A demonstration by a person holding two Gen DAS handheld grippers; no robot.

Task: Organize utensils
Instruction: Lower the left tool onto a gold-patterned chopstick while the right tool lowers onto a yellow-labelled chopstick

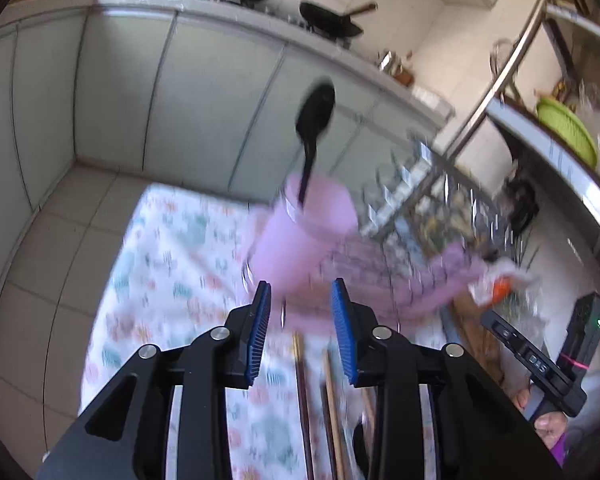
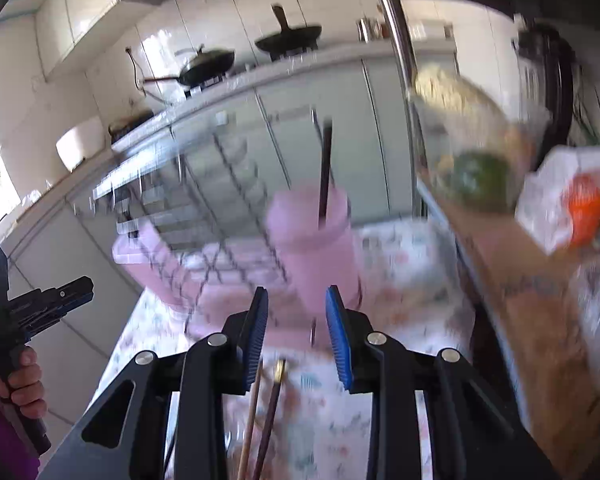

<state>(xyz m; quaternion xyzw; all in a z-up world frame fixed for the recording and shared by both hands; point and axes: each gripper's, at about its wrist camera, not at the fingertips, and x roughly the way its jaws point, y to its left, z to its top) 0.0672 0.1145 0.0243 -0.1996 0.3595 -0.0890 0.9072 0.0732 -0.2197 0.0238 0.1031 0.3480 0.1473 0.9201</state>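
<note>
- Left gripper (image 1: 302, 322): jaws parted, nothing between the blue pads.
- Right gripper (image 2: 296, 326): jaws likewise parted and empty.
- Chopsticks (image 1: 302, 396) lie on the patterned cloth (image 1: 172, 264) beneath both.
- Black spoon (image 1: 315, 120) stands in the pink cup (image 1: 300, 240) ahead.

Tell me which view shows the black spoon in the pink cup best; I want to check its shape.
The left wrist view: the spoon shows its whole bowl above the pink cup. The right wrist view shows only a thin dark handle, edge-on and blurred.
</note>
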